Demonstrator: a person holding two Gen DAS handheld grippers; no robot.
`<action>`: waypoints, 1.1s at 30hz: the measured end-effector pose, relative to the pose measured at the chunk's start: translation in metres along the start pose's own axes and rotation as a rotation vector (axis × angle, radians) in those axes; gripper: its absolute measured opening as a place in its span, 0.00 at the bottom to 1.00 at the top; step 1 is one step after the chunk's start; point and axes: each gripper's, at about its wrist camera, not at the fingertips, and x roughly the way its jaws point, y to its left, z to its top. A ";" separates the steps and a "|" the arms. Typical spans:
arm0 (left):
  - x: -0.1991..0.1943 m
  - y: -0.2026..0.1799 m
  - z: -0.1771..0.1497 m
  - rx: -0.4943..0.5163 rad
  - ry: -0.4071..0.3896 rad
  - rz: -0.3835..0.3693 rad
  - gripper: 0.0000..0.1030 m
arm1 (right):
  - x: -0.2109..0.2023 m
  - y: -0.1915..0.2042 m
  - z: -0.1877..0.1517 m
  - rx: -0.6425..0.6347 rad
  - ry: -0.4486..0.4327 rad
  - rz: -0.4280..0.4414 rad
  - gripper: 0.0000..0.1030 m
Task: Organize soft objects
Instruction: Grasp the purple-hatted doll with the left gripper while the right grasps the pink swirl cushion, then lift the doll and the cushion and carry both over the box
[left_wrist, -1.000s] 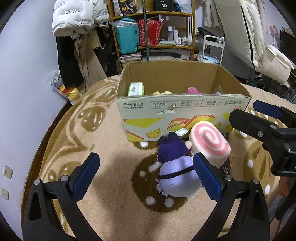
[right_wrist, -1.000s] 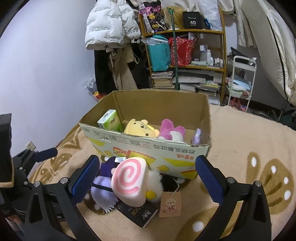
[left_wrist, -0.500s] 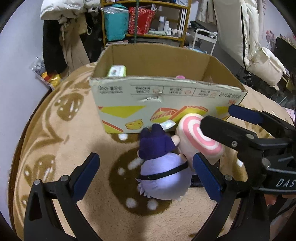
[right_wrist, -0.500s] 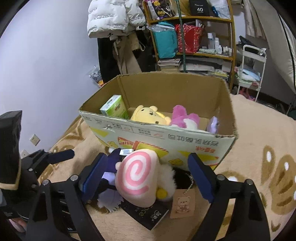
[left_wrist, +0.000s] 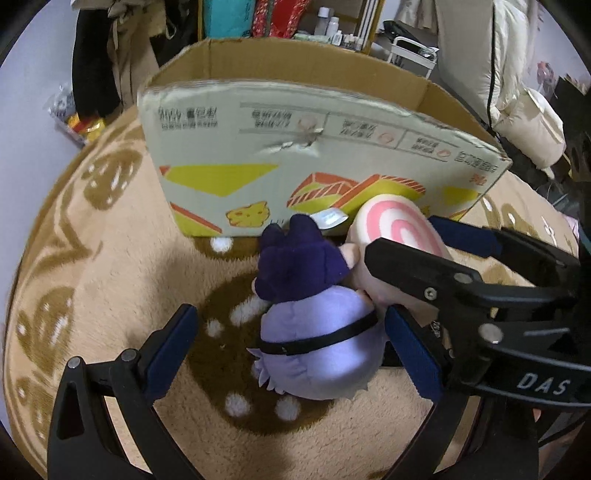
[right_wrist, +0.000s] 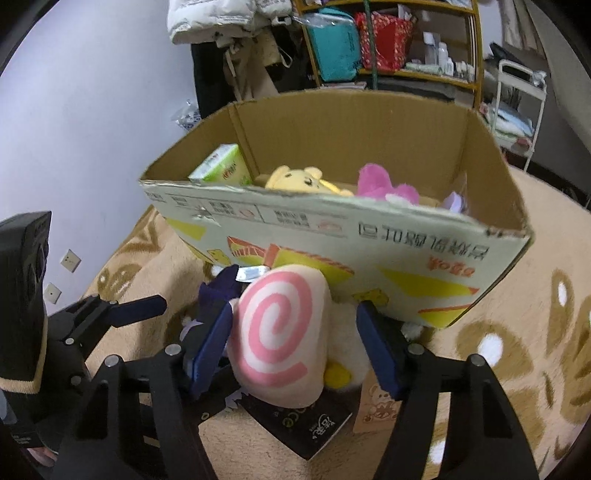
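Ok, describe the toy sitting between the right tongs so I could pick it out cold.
Find the big cardboard box on the tan patterned blanket. Against its printed front wall, outside it, two plush toys lie side by side. Yours is the cream roll-shaped plush with a pink spiral on its flat end, not the purple doll with the dark hat beside it.

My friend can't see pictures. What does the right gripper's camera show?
The right gripper, its jaws just closing, straddles a pink swirl plush lying on a tan carpet against a cardboard box. Inside the box sit a yellow bear, a pink plush and a green carton. The left gripper shows at the left.
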 end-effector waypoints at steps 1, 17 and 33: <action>0.002 0.002 0.000 -0.009 0.004 -0.007 0.97 | 0.001 -0.002 -0.001 0.013 0.005 0.004 0.71; 0.013 0.005 -0.007 -0.050 0.056 -0.069 0.87 | 0.006 0.013 -0.002 -0.065 0.018 -0.029 0.47; -0.003 -0.013 -0.013 0.006 0.047 0.004 0.62 | -0.014 0.006 -0.003 -0.050 -0.008 -0.038 0.42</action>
